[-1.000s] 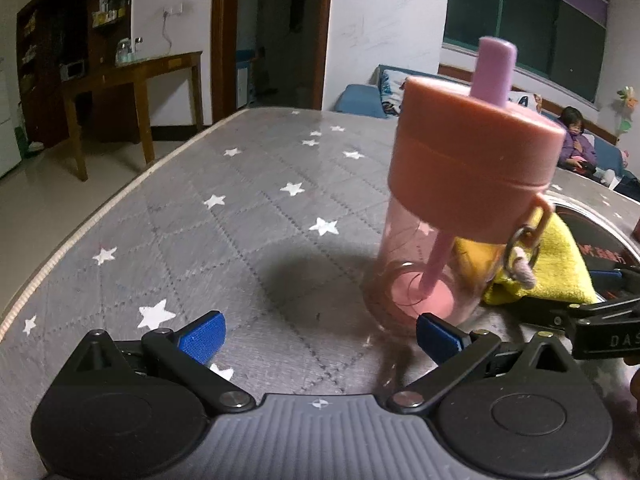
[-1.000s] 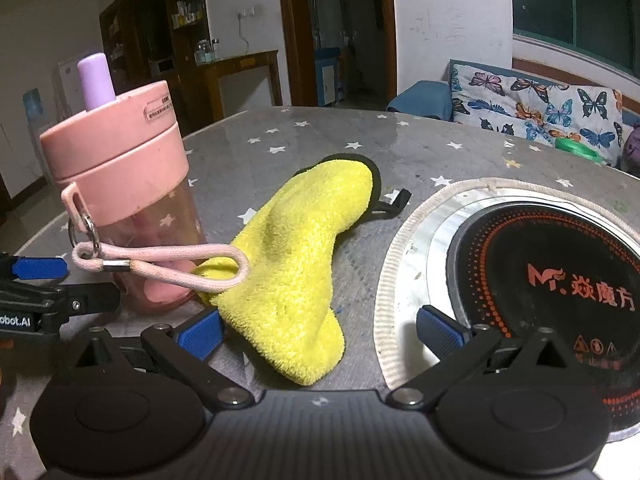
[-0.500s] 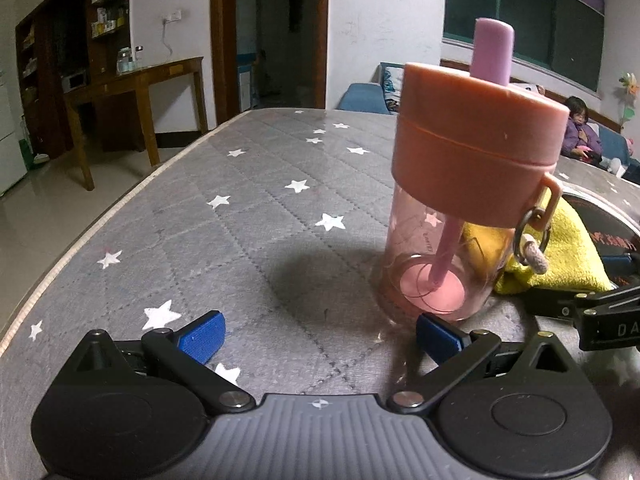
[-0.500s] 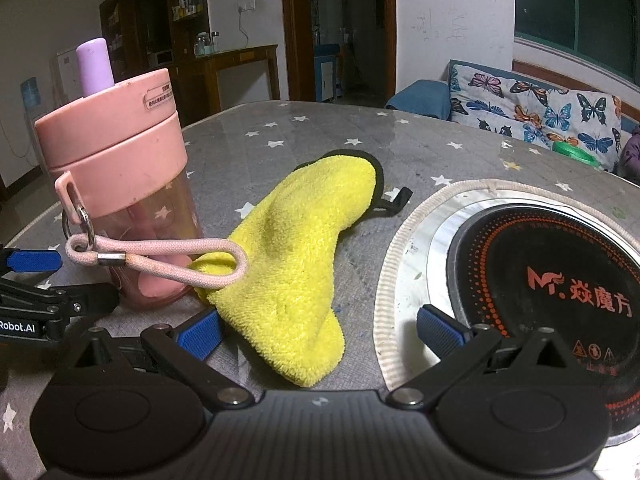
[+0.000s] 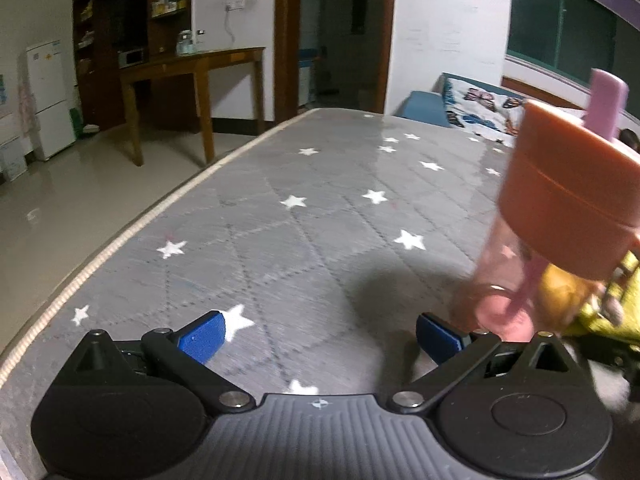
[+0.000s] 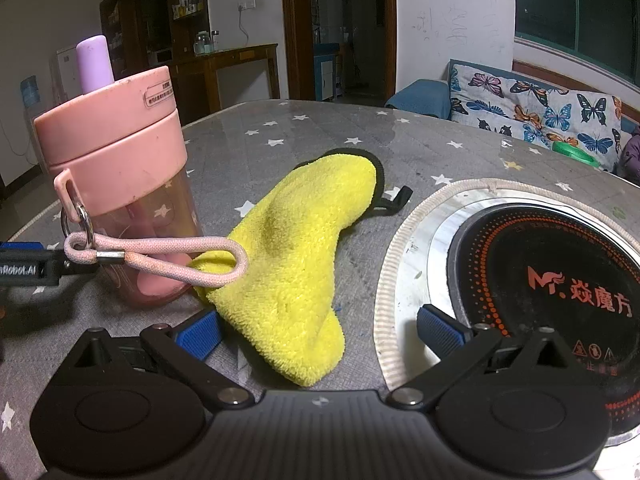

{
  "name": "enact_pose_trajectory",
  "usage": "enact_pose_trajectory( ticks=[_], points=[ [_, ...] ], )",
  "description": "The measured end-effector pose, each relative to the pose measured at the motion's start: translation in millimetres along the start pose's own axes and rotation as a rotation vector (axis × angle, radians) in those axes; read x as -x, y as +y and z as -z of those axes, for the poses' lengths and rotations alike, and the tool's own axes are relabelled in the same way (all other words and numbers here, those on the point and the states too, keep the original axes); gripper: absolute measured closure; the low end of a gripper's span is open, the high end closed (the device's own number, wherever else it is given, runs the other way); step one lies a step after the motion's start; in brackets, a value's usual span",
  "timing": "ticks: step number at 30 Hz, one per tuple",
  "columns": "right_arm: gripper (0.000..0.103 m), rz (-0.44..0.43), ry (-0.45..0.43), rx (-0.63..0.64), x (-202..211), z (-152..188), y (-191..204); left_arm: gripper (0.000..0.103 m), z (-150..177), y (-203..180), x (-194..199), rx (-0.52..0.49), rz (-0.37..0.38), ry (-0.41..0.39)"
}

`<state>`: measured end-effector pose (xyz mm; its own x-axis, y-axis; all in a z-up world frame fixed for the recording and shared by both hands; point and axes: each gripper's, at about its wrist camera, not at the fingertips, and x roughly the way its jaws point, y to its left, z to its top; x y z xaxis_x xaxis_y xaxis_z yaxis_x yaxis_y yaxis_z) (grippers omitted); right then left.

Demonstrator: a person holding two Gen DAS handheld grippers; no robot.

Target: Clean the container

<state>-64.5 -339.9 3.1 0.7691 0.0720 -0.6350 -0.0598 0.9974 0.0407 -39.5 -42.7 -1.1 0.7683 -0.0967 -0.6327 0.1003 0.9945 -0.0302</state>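
Grippers, left [image 5: 320,334] and right [image 6: 318,330]: both spread wide, nothing held. Step judged: approach; yellow cloth [image 6: 298,248] to be grasped, pink bottle [image 6: 120,184] steadied.

— What do we see different now from a second ago?

— In our left wrist view the pink cup [image 5: 560,216] slides from the middle to the right edge, blurred; we now face more of the table's [image 5: 280,240] left edge.

— And on the right?

— The yellow cloth [image 6: 292,256] looms larger between our right gripper's [image 6: 320,330] fingers; we are closer.
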Motion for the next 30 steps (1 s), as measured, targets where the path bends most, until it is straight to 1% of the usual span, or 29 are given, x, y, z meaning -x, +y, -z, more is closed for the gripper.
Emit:
enact_pose_trajectory(
  ticks=[4,9,30],
  points=[
    [0.000,0.000,0.000,-0.001,2,1,1,0.000,-6,7,-10,0.019,-0.056,0.001],
    [0.000,0.002,0.001,-0.001,4,1,2,0.000,-10,11,-16,0.033,-0.087,0.003],
    [0.000,0.005,0.002,0.002,1,2,4,0.000,-8,13,-18,0.025,-0.095,-0.004]
  ],
)
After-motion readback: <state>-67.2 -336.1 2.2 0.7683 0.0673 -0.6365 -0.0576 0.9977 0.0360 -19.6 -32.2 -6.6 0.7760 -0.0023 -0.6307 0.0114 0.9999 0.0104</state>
